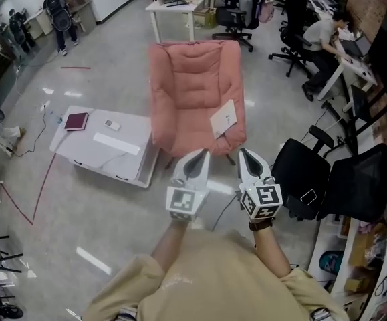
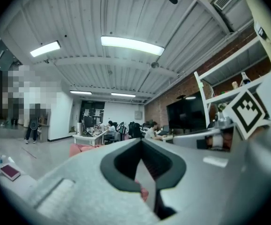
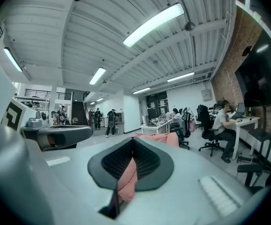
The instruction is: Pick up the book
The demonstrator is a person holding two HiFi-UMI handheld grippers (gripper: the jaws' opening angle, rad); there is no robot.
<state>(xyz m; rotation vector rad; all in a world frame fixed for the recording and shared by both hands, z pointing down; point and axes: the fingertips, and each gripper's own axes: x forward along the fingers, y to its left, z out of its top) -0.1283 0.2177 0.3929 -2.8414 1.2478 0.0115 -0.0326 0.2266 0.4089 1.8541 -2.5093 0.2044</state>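
Note:
A maroon book [image 1: 76, 121] lies on the far left corner of a low white table [image 1: 126, 156]; the left gripper view shows that book [image 2: 10, 172] low at its left edge. A white booklet [image 1: 223, 119] rests on the right side of the pink armchair [image 1: 194, 92]. My left gripper [image 1: 202, 154] and right gripper [image 1: 244, 154] are held level side by side in front of the chair, short of it and touching nothing. Both are shut and empty, as seen on the left gripper [image 2: 142, 141] and the right gripper [image 3: 133, 140].
Black office chairs [image 1: 353, 179] stand close on the right beside white shelving. A white desk [image 1: 180, 5] and more chairs are behind the armchair. People sit at desks at the back right [image 1: 323, 35] and stand at the back left [image 1: 59, 12]. A small white device [image 1: 112, 125] lies on the table.

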